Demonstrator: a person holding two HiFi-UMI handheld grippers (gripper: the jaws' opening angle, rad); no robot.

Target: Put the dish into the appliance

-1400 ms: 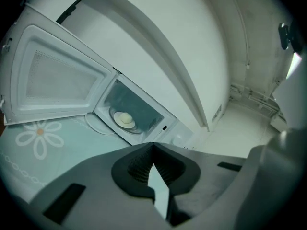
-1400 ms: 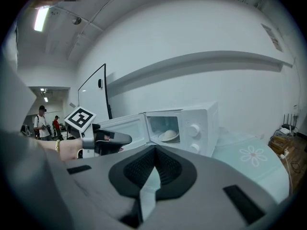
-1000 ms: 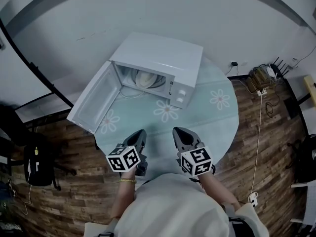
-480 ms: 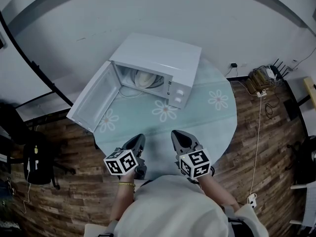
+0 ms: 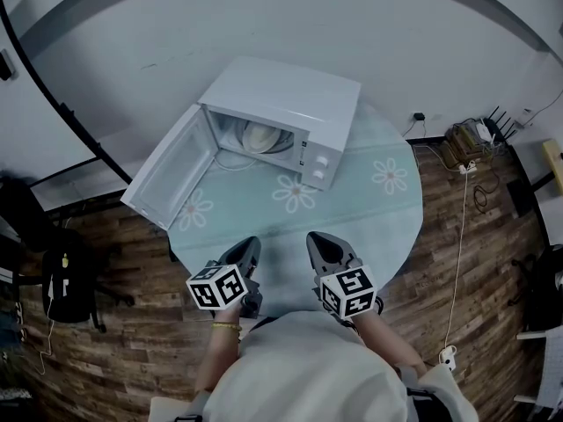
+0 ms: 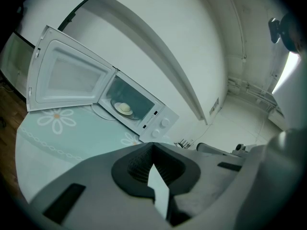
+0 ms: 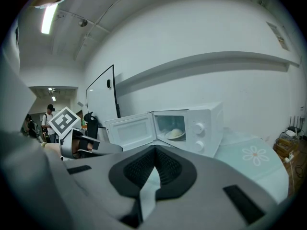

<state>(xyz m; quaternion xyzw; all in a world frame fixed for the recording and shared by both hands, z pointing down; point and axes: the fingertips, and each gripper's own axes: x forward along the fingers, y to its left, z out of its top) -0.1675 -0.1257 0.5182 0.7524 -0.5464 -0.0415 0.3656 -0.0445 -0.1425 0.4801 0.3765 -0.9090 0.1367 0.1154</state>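
1. Jaws of the left gripper (image 5: 249, 246): clenched, nothing between them, over the near edge of the round surface (image 5: 387, 218).
2. The microwave (image 5: 295, 99): stands at the far side of the surface, its door (image 5: 171, 178) swung open to the left.
3. The dish (image 5: 261, 136): inside the microwave cavity, well apart from both grippers.
4. Jaws of the right gripper (image 5: 318, 240): clenched, empty, beside the left gripper.

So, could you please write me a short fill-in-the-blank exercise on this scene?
1. The door of the microwave stands ___.
2. The dish sits ___ the microwave.
3. The left tongs and right tongs are both ___ and hold nothing.
Missing words: open; inside; shut.
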